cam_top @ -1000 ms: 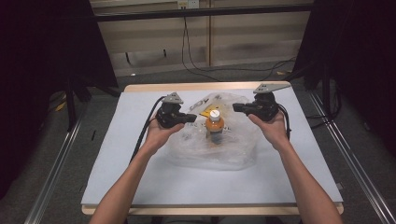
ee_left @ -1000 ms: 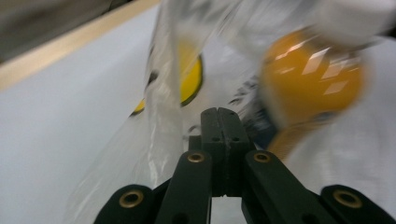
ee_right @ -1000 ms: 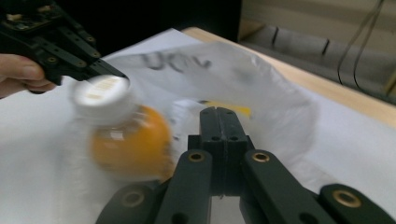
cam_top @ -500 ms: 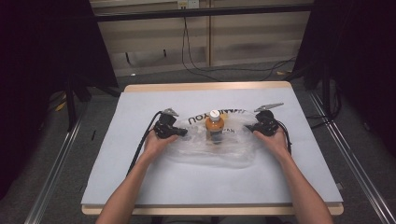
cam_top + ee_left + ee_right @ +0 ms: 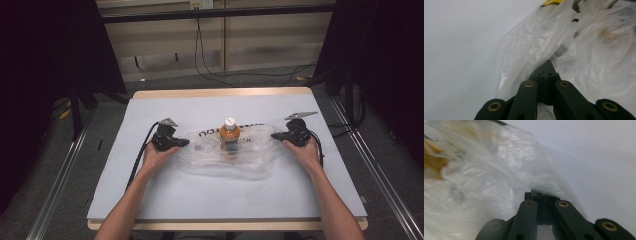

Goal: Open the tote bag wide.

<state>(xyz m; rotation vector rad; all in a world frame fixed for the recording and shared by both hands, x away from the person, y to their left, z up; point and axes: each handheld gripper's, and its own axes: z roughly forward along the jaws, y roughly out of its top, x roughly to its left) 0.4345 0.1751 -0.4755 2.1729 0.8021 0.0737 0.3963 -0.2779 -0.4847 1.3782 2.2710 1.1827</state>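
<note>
A clear plastic bag (image 5: 235, 162) with black lettering lies spread low on the white table. An orange bottle (image 5: 229, 136) with a white cap stands upright in its middle, and the bag surrounds it. My left gripper (image 5: 186, 143) is shut on the bag's left edge. In the left gripper view the closed jaws (image 5: 547, 65) pinch the film of the bag (image 5: 529, 47). My right gripper (image 5: 274, 135) is shut on the bag's right edge. The right gripper view shows its jaws (image 5: 537, 193) together with the crinkled bag (image 5: 486, 175) bunched at the tips.
The white table (image 5: 165, 200) has a wooden rim at the far and near edges. Bare white surface lies in front of the bag and at both sides. Cables trail over the floor behind the table, and metal rails run along both sides.
Both hands have come down and moved apart, each with an edge of the bag. The bag has dropped from around the bottle's top and now lies stretched flat and wide on the table.
</note>
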